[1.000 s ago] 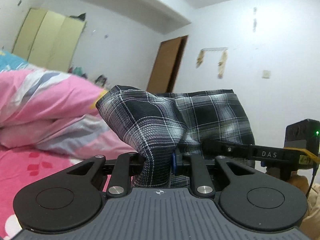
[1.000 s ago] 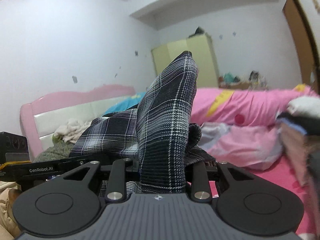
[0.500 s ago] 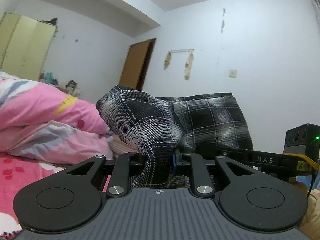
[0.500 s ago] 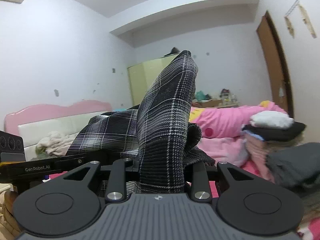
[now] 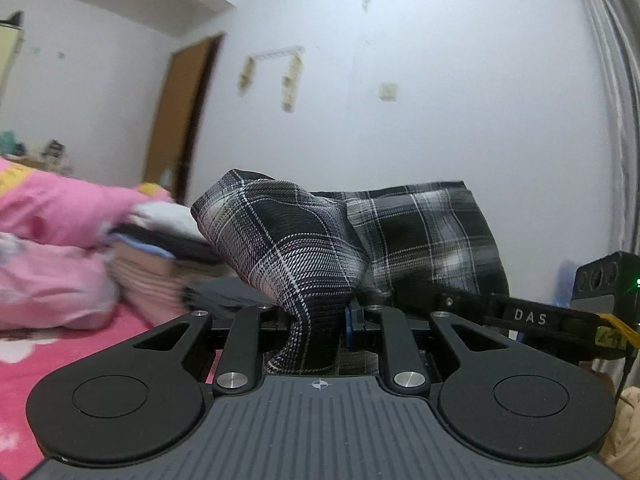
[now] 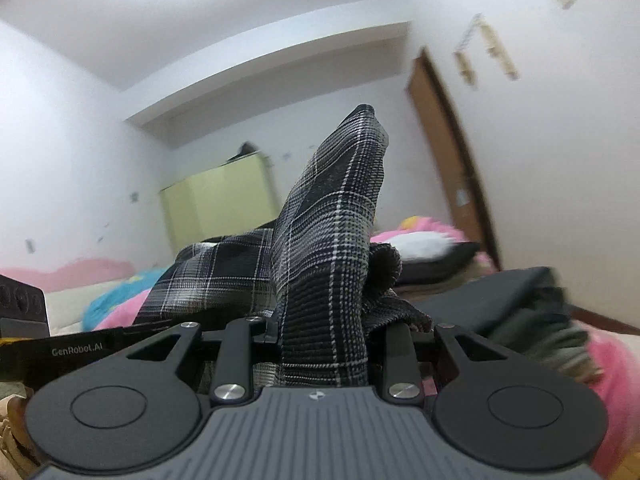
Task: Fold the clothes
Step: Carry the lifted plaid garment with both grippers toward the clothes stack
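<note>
- Right now your view over both grippers opens onto a bedroom with white walls (image 5: 440, 80), and the background is smeared with blur in both wrist views.
- You have the bed (image 5: 24, 360) below and to the left in the left wrist view, its sheet pink with pale shapes; a pink quilt (image 5: 60, 216) is heaped on it.
- You can see a yellow-green wardrobe (image 6: 218, 208) against the far wall in the right wrist view, and a brown door (image 5: 180, 120) standing in the wall beyond the bed.
- You are holding the plaid garment (image 5: 304, 248), black, grey and white, up off the bed between your two grippers; it stretches from one to the other.
- Your left gripper (image 5: 316, 328) has its jaws closed on a bunched fold of the garment, which rises out of them and flops forward.
- Your right gripper (image 6: 320, 332) has its jaws clamped on another fold, which stands up in a tall peak above them.
- You can see the right gripper's side, lettered DAS, at the right edge of the left wrist view, with the cloth running to it.
- You have a stack of folded clothes (image 5: 160, 256) on the bed just beyond the garment, pale and dark layers with a white piece on top.
- Beside that stack lies a dark grey folded piece (image 6: 520, 300), seen at the right of the right wrist view.
</note>
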Tool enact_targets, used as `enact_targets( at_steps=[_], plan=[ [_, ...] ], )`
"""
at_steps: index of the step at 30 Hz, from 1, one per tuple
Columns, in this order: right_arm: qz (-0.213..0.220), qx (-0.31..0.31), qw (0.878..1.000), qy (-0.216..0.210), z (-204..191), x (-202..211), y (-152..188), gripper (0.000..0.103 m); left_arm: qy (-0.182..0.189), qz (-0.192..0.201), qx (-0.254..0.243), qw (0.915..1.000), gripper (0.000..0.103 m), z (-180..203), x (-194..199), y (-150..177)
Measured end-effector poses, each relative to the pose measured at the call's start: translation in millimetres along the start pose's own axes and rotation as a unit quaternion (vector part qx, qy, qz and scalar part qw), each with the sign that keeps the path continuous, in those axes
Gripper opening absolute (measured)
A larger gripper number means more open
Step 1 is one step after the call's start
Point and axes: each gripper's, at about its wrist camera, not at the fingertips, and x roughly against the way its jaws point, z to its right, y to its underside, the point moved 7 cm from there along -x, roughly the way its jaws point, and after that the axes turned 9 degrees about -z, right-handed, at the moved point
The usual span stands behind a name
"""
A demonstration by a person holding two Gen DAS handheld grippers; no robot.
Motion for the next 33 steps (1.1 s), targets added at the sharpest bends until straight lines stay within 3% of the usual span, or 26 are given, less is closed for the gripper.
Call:
enact_targets(
  at_steps=[4, 8, 17, 33],
  plan=[
    [0.004, 0.001, 0.999, 0.041, 38, -5, -13, 0.030, 0.028, -0.025, 0.006, 0.9993, 0.018, 7, -52, -9],
    [0.009, 0.009, 0.998, 0.055, 62, -18, -35, 0.030, 0.040, -0.024, 0.011, 0.9989, 0.018, 12, -89, -22],
    [-0.009, 0.043, 0.999, 0.027, 80, -73, -79, 0.030, 0.023, -0.018, 0.024, 0.9993, 0.018, -12, -135, -59],
    [-0.119, 0.075, 0.990, -0.003, 108, -171, -93, 0.030, -0.003, -0.060, 0.091, 0.9940, 0.018, -73, -190, -66]
  ],
)
